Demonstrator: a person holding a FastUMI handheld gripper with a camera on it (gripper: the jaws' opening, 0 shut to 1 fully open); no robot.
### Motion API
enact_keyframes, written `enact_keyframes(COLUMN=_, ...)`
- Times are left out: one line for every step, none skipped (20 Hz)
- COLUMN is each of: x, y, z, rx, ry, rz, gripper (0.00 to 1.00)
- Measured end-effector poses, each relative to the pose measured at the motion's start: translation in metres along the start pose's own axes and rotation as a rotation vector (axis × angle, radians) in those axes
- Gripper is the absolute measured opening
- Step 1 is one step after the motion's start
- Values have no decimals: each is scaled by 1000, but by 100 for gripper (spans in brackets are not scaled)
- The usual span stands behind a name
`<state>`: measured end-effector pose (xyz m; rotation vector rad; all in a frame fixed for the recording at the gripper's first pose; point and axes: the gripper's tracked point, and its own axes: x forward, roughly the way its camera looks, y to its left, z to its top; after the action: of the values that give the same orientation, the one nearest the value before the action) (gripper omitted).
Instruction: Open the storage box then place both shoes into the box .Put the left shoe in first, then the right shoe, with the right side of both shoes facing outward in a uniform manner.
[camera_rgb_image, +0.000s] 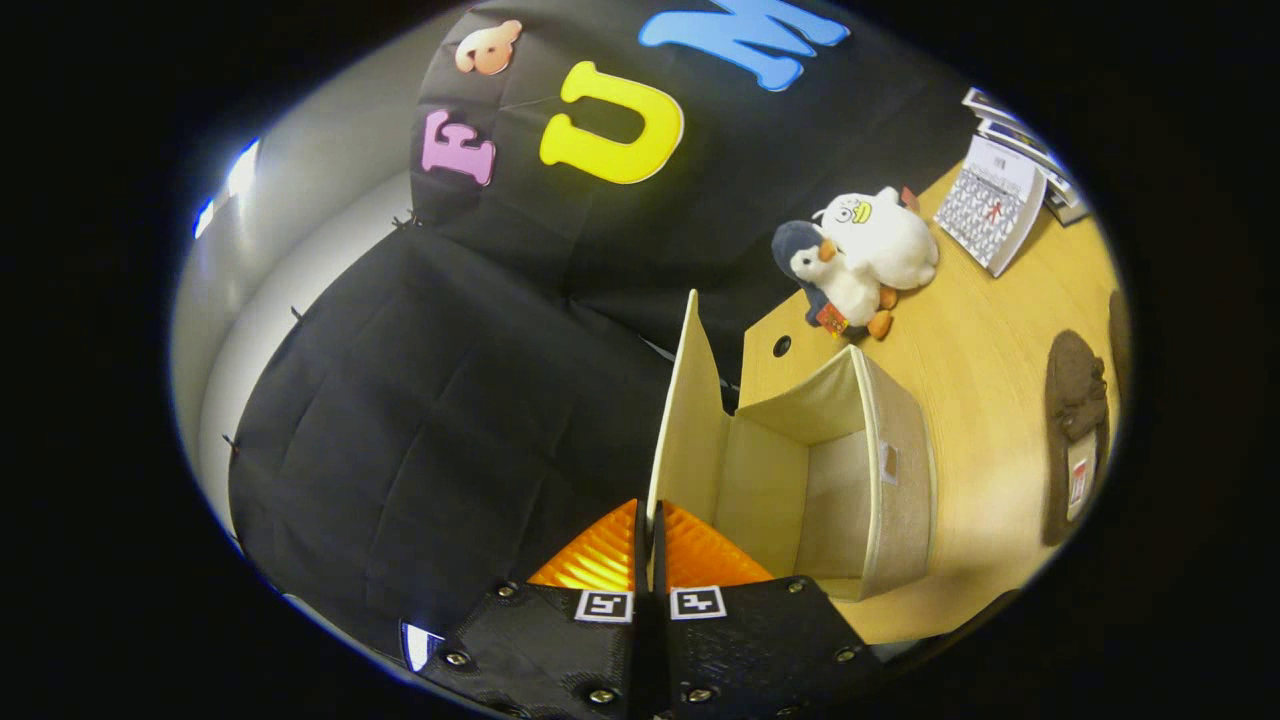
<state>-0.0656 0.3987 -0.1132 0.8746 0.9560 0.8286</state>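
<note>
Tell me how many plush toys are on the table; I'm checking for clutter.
2: a white duck and a penguin, touching, beyond the open storage box. None seem hidden. Gripper pinches the lid.

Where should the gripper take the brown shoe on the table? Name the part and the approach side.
With the gripper shut on the box lid, the brown shoe lies flat beyond the storage box. Probably pinch its collar rim from above: that raised edge looks thin enough.

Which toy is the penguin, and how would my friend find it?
Start at the wooden table, beyond the open storage box whose lid the gripper pinches. Two plush toys lie together near the black cloth wall. The penguin is the nearer one, with a dark back; its neighbour, the duck, is white.
</note>
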Motion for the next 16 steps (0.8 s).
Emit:
enact_keyframes(x=4, y=10, z=-2, rx=-42, ry=6, rz=-8, gripper=0)
enact_keyframes(x=9, y=20, z=-3, rx=-79, ry=10, rz=-16, gripper=0)
enact_keyframes(x=12, y=31, z=-6, rx=-113, ry=15, rz=-16, gripper=0)
enact_keyframes(x=17, y=40, z=-6, rx=-141, ry=6, rz=-18, gripper=0)
enact_keyframes(x=22, y=48, z=-8, rx=-158, ry=2, rz=-19, gripper=0)
enact_keyframes(x=28, y=55, z=-10, rx=-168, ry=5, rz=-14, gripper=0)
enact_keyframes(x=34, y=61, z=-13, rx=-178, ry=9, rz=-12, gripper=0)
enact_keyframes(x=41, y=66, z=-15, rx=-193, ry=14, rz=-15, gripper=0)
enact_keyframes(x=47, y=71, z=-19, rx=-209, ry=24, rz=-18, gripper=0)
enact_keyframes(x=52, y=77, z=-23, rx=-222, ry=33, rz=-17, gripper=0)
enact_keyframes(x=59, y=82, z=-28, rx=-230, ry=44, rz=-13, gripper=0)
enact_keyframes(x=65, y=86, z=-31, rx=-233, ry=51, rz=-10, gripper=0)
enact_keyframes(x=71, y=89, z=-35, rx=-235, ry=58, rz=-10, gripper=0)
enact_keyframes(x=78, y=93, z=-38, rx=-239, ry=65, rz=-9, gripper=0)
enact_keyframes(x=83, y=97, z=-42, rx=-245, ry=69, rz=-10, gripper=0)
enact_keyframes(x=90, y=100, z=-45, rx=-254, ry=68, rz=-12, gripper=0)
